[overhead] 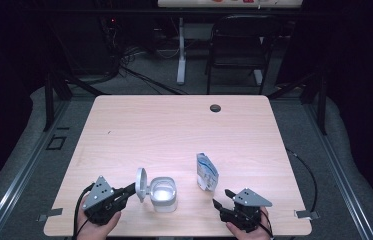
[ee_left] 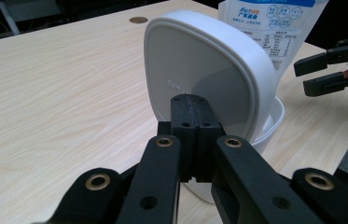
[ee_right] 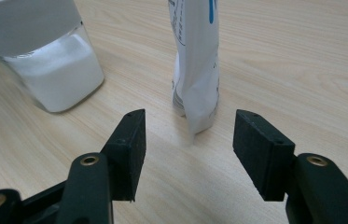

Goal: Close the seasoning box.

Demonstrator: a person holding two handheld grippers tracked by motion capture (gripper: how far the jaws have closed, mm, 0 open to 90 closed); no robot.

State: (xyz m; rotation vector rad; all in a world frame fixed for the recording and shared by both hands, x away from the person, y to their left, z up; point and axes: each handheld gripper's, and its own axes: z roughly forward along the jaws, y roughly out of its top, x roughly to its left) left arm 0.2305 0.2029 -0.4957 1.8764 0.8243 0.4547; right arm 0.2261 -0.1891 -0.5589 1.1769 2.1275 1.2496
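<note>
**Lid pinched up, pouch dead ahead of the right tongs**

While the left tongs hold the white lid by its edge, we've got the jaws squeezed fully together on it, and in the left gripper view the pads meet right at the lid's lower rim. That lid stands nearly upright, tipped back just off the left side of the clear container, which sits open right beyond those jaws with white powder in its bottom.

Our right tongs are the interesting bit. Jaws stand wide apart with nothing between them, hovering low over the table. The white-and-blue pouch stands upright just ahead of them, near but not touching. In the right gripper view the pouch lines up with the gap, slightly toward the right jaw, and we're looking at its narrow edge. So its long axis runs straight up and its flat faces point sideways toward each pad.

Our guess is the next move is a short push forward, then a squeeze across the flat faces. The right hand is clearly the nearer one, and the left is busy anyway. Grabbing low might buckle the soft pouch, so a bit higher seems safer.
</note>
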